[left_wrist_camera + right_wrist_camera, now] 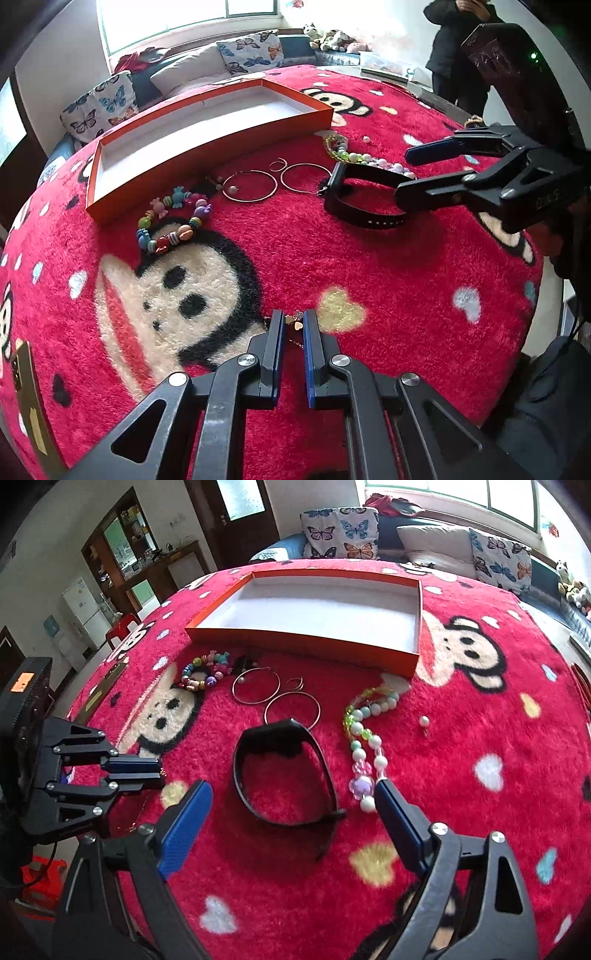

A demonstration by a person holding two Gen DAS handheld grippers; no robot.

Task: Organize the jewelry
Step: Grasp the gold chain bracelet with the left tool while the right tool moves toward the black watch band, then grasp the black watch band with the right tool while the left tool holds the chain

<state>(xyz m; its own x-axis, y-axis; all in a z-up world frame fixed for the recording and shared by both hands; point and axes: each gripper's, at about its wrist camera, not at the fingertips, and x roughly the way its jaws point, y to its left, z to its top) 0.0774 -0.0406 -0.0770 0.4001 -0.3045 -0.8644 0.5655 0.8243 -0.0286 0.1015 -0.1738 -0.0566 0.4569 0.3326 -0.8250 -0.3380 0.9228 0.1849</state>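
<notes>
My left gripper [294, 323] is shut on a thin chain with a small gold heart charm [297, 325], low over the red monkey-print rug [388, 280]. In the right wrist view it [159, 772] sits at the left. My right gripper [291, 786] stands wide open, its blue-padded fingers on either side of a black band [284, 734] that lies on the rug; the pads do not press it. In the left wrist view that gripper [404, 172] reaches in from the right over the band [364, 219]. The orange tray [207, 147] with a white floor lies behind.
In front of the tray [303, 642] lie a colourful bead bracelet [210, 681], two gold hoops [233, 690], a green and pearl bead strand [358, 727] and a loose pearl [424, 720]. A gold phone [26, 398] lies at the rug's left edge. A person [454, 55] stands behind.
</notes>
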